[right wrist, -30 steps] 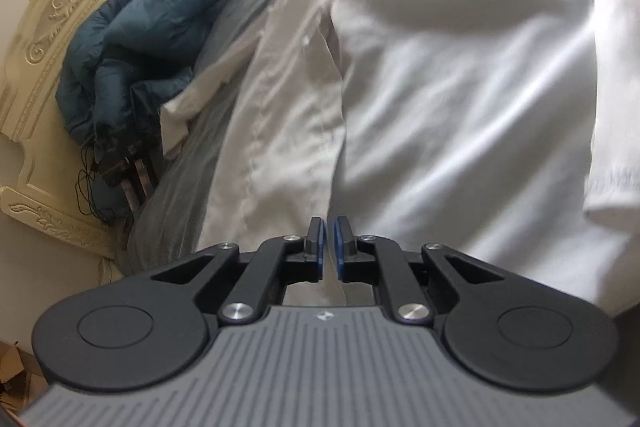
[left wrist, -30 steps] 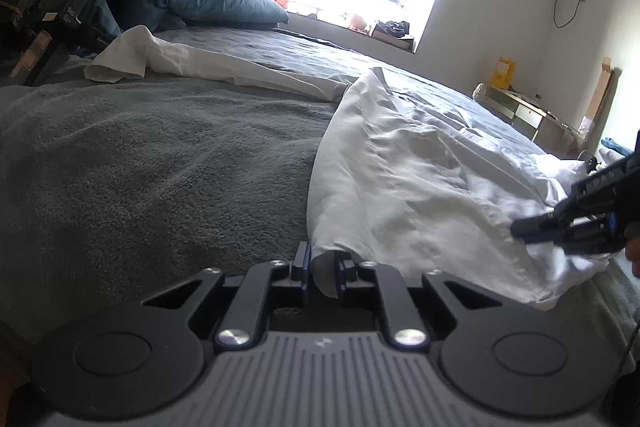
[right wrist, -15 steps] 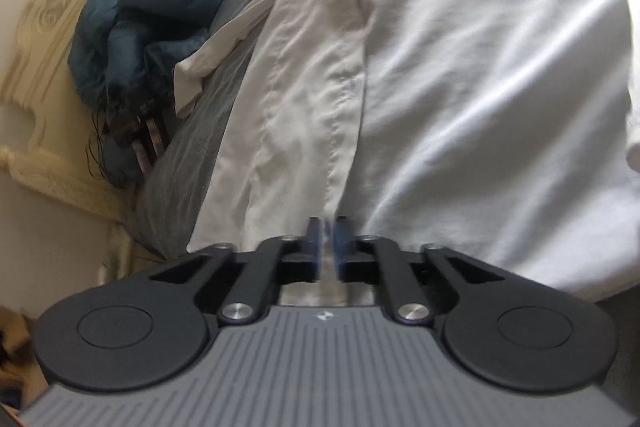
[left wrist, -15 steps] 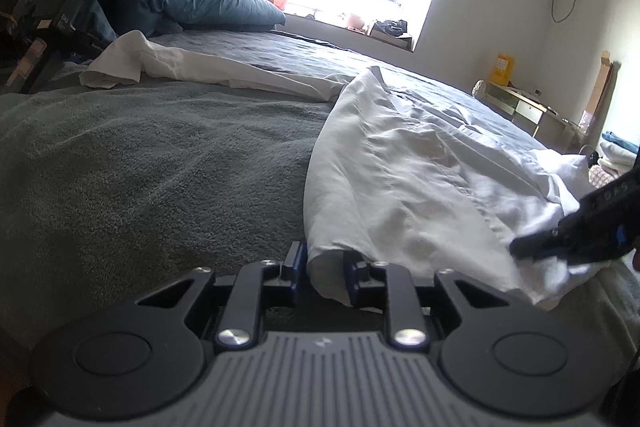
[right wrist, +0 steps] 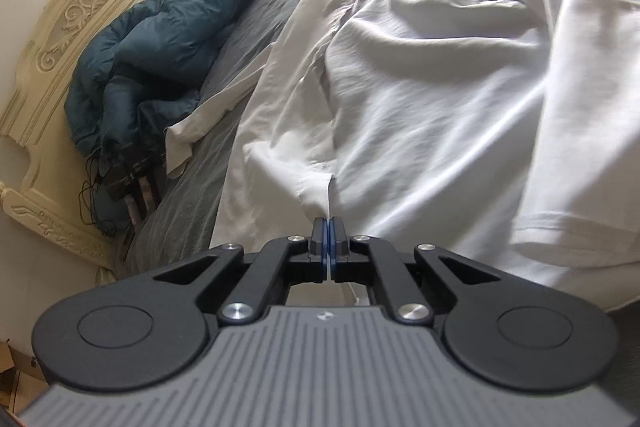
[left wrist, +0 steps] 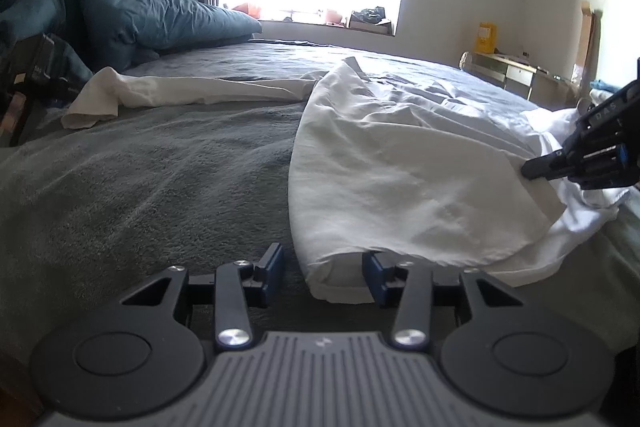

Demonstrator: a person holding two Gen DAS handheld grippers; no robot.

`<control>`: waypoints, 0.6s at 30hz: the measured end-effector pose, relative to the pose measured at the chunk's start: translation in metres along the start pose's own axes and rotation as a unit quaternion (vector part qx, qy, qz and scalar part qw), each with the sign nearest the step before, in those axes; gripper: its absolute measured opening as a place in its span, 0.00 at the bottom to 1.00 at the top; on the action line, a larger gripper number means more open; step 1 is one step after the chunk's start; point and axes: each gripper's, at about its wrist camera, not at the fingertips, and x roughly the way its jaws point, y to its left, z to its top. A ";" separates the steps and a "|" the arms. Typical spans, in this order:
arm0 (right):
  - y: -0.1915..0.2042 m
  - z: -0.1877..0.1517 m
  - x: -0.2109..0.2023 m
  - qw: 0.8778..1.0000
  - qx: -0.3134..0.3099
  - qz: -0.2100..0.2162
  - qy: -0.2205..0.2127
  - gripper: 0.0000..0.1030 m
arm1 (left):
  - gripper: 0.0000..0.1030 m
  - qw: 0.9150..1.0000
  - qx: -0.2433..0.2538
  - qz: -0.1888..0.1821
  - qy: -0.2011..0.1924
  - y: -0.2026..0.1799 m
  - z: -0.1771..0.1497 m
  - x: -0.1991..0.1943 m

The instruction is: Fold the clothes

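Your left gripper [left wrist: 322,271] fingers stand apart around the shirt [left wrist: 400,163] hem corner; right gripper [right wrist: 329,237] fingers clamp its far-right hem.

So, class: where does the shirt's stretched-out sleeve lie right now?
In the left wrist view, the sleeve stretches left across the grey blanket, its cuff ending just short of the blue duvet.
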 end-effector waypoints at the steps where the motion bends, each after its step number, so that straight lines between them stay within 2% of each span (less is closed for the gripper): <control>1: -0.001 0.000 -0.001 1.000 0.002 0.000 -0.002 0.00 | 0.43 1.000 0.002 0.002 0.001 0.000 0.000 0.001; 2: -0.003 0.000 -0.002 1.000 0.004 0.000 -0.003 0.00 | 0.43 1.000 0.003 0.005 0.002 -0.001 0.000 0.001; 4: -0.006 -0.001 -0.003 1.000 0.009 -0.001 -0.004 0.00 | 0.36 1.000 0.005 0.011 0.003 -0.001 0.001 0.001; 5: -0.007 -0.001 -0.005 1.000 0.009 -0.001 -0.004 0.00 | 0.27 1.000 0.006 0.016 0.003 -0.001 0.000 0.001; 7: -0.011 -0.002 -0.008 1.000 0.010 -0.002 -0.003 0.00 | 0.23 1.000 0.008 0.019 0.004 0.000 0.000 0.000; 12: -0.018 -0.007 -0.012 1.000 0.024 0.002 0.004 0.00 | 0.02 1.000 0.004 0.014 -0.006 0.004 0.001 -0.008; 18: -0.023 -0.021 -0.017 0.999 0.036 0.003 0.020 0.00 | 0.02 0.999 0.021 0.013 -0.024 0.004 -0.004 -0.025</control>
